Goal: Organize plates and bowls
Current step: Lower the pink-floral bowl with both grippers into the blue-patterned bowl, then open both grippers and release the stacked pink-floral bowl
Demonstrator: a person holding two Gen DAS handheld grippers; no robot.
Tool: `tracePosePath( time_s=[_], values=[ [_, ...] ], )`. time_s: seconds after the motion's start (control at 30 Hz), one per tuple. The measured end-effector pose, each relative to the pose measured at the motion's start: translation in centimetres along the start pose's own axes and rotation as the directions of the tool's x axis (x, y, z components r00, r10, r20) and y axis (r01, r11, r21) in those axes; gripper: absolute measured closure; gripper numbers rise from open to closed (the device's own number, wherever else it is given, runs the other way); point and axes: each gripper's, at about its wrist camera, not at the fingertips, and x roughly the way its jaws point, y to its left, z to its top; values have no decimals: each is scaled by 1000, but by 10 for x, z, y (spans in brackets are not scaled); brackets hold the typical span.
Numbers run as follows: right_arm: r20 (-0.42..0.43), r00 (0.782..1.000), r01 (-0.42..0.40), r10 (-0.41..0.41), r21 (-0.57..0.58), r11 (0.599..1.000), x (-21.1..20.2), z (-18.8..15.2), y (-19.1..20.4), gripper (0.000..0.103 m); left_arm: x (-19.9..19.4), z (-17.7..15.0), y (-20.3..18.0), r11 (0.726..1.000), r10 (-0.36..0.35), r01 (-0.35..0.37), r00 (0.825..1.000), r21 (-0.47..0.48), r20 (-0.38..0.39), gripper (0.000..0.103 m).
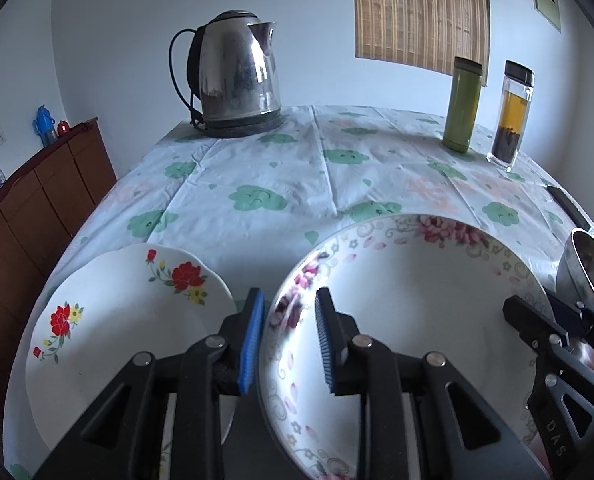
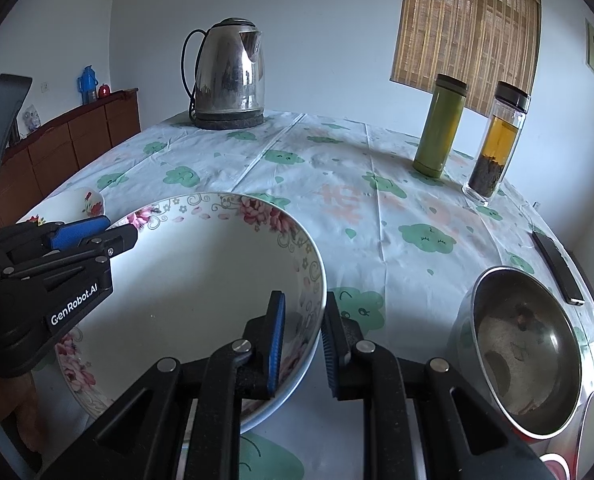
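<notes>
The large pink-flowered bowl point(image 2: 201, 280) is found at the near edge of the table, straddled at opposite sides of its rim by both grippers. The left gripper point(image 1: 289, 340) is seen with one finger outside and one inside the rim, a visible gap left at each pad; the right gripper point(image 2: 303, 344) stands likewise over the other side. Both are therefore judged parted around the rim and not yet clamped.

Just to the left of the bowl lies the red-flowered plate point(image 1: 109, 340), and to the right sits the steel bowl point(image 2: 525, 352), near but apart. Nothing is seen nested or stacked, so the task is judged to be at an early stage: the gathering of the three pieces remains to be done.

Counted: one plate, one ceramic bowl, one steel bowl. Further out on the cloud-patterned tablecloth point(image 2: 337, 184) are one electric kettle point(image 1: 235, 76), one green flask point(image 1: 461, 106), one glass tea bottle point(image 1: 511, 114) and one phone point(image 2: 559, 274). A rounded object at the right view's lower right corner cannot be identified.
</notes>
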Motion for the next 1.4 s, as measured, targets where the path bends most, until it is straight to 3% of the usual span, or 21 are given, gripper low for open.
tracePosePath(
  time_s=[1.4],
  values=[
    [11, 999, 34, -33, -16, 999, 0, 1, 2, 84, -6, 1, 4, 999, -23, 23, 1000, -31, 18, 83]
  ],
)
